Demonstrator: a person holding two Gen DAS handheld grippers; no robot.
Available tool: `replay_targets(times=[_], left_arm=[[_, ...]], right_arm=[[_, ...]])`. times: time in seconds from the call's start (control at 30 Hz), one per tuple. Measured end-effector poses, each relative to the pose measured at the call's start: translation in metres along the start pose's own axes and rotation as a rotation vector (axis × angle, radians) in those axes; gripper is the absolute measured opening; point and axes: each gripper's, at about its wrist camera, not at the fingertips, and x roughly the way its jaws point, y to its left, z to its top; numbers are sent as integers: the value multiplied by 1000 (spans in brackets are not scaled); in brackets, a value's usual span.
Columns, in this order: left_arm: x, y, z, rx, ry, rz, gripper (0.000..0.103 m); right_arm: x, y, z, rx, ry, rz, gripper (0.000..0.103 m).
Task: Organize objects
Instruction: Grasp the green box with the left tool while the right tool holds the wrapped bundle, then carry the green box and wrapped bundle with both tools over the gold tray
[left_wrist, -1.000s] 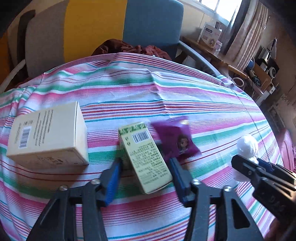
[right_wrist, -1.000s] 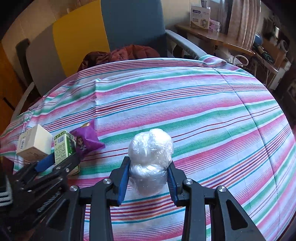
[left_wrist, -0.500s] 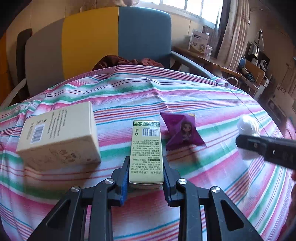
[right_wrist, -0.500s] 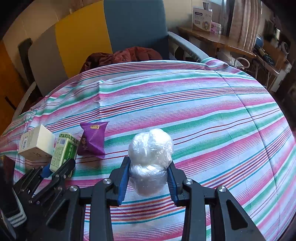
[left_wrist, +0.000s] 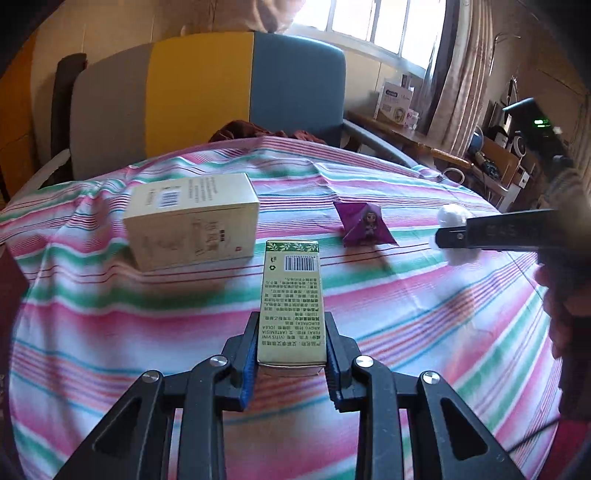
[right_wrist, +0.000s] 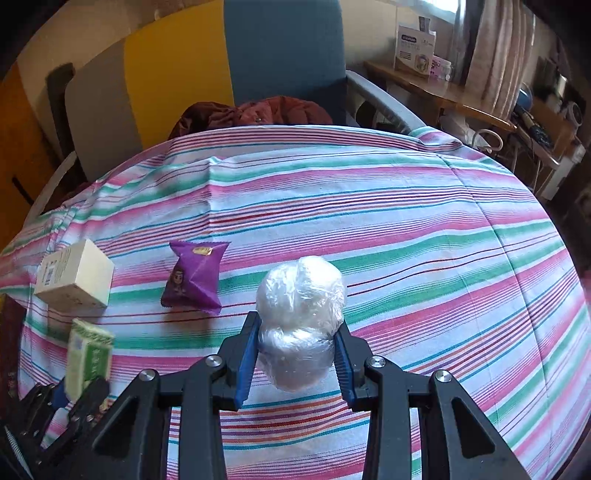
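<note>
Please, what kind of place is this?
Probably a lived-in room at home: a striped tablecloth, a colourful armchair with clothes on it, and a curtained window.

bright window (left_wrist: 365, 22) backlight, warm daylight, fisheye-bent edges, slight blur

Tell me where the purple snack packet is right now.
The purple snack packet lies on the striped tablecloth, left of the plastic-wrapped white bundle held in the right gripper, and right of the cream box.
</note>
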Motion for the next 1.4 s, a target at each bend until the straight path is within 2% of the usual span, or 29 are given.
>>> replay_targets(times=[0.27,0.43,0.53,0.83,1.03,1.27,1.4], left_arm=[[-34,10,-22,26,-41,-4,29],[-50,23,-38,-3,-21,-5,29],[-67,33,-42,-24,-35,-6,29],[-117,53,-45,3,-80,-30,29],[-146,89,-45,-46,-93,-3,29],[-169,144,-41,-159,-106,62,29],[-175,179,-35,-220,-87,99,29]], right_arm=[[2,12,-6,-56,-2,-26,38],[5,20,-10,-72,-1,0,38],[4,23,-11,-83,-14,-10,38],[5,32,-17,-110,-38,-6,38],[2,35,-17,-123,-86,-19,38],[-29,44,-13,-125,-235,-64,38],[-45,63,-8,-171,-246,-40,38]])
